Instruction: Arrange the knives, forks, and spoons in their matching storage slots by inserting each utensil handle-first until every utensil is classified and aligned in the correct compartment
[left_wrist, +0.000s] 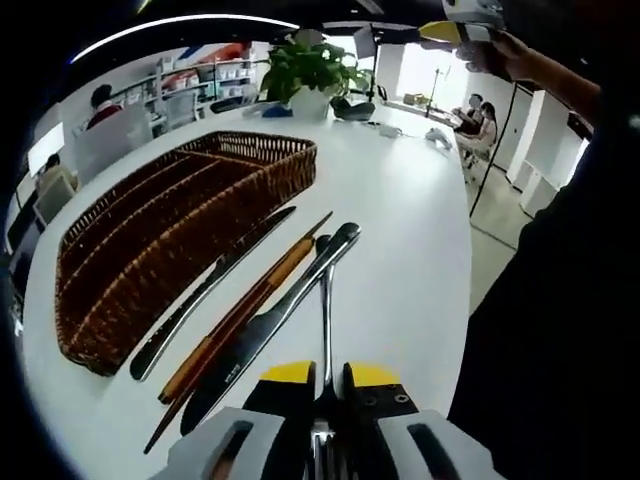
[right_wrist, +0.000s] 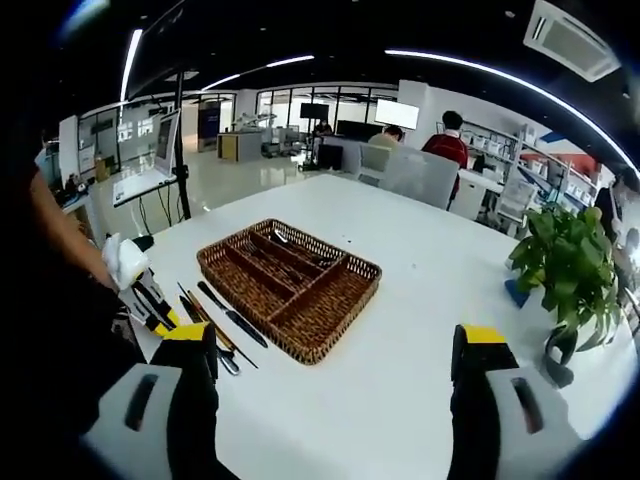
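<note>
My left gripper (left_wrist: 328, 376) is shut on the lower end of a thin steel utensil (left_wrist: 326, 300) that lies on the white table; its head is hidden by the jaws, so whether it is a fork or a spoon I cannot tell. Crossing beside it lie a table knife (left_wrist: 285, 310), brown chopsticks (left_wrist: 240, 312) and a second knife (left_wrist: 210, 292). The wicker tray (left_wrist: 250, 185) with long compartments sits to their left. My right gripper (right_wrist: 335, 345) hangs open high above the table, with the tray (right_wrist: 330, 330) and the row of utensils (right_wrist: 225, 322) below.
A potted plant (left_wrist: 310, 65) stands at the table's far end, also at the right (right_wrist: 570, 260). The table edge (left_wrist: 462, 250) drops to the floor close by. People sit at desks in the background. A gloved hand (right_wrist: 122, 262) holds the left gripper.
</note>
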